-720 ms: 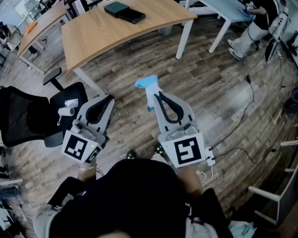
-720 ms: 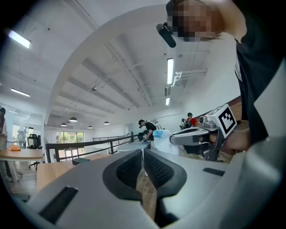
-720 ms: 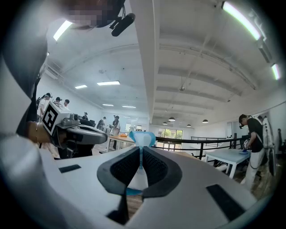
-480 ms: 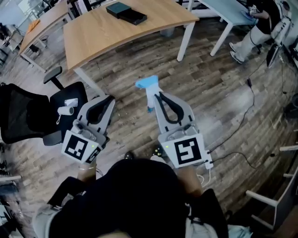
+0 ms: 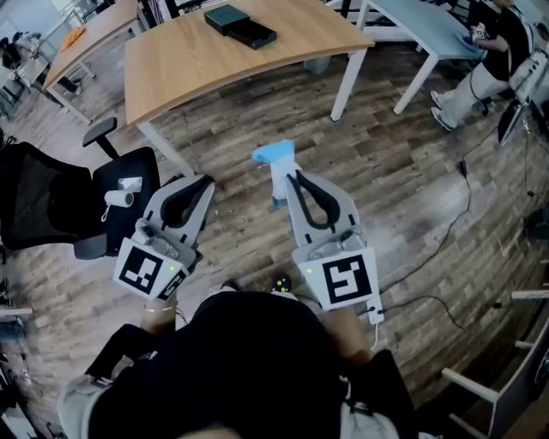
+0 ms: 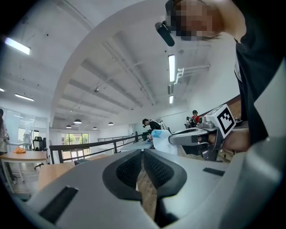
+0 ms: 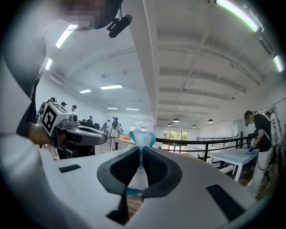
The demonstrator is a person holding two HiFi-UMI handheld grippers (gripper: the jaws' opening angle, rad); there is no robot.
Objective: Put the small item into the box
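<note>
Right gripper (image 5: pixel 290 178) is clamped on the small item (image 5: pixel 275 157), a thin white piece with a blue top. In the right gripper view my pads (image 7: pixel 154 167) pinch its flat body and the blue end sticks out past the tips. Left gripper (image 5: pixel 202 182): jaws together, nothing between them. I hold both over the wood floor, well short of the wooden table (image 5: pixel 214 73), on its near side.

The box (image 5: pixel 251 34) is dark and low and sits on the table toward its far edge. A teal flat piece (image 5: pixel 225 15) is touching or just beside it; maybe a lid, cannot tell. I also cannot tell from here whether the box is open.

My read of the step: carry, with placing not yet begun. To do it well:
- Hold the squeeze even. The item looks thin and floppy, so it could slide or fold in the pads.
- Step clear of the office chair (image 5: pixel 51 206) left of the table's near corner, and of the table leg (image 5: pixel 165 150) there.
- The box is deep on the table, so get right up to the near edge before reaching over.
- Come in from above the box and get the blue end below the walls before opening.
- The left gripper is free. Use it to steady the box if it looks likely to skid on the smooth top.
</note>
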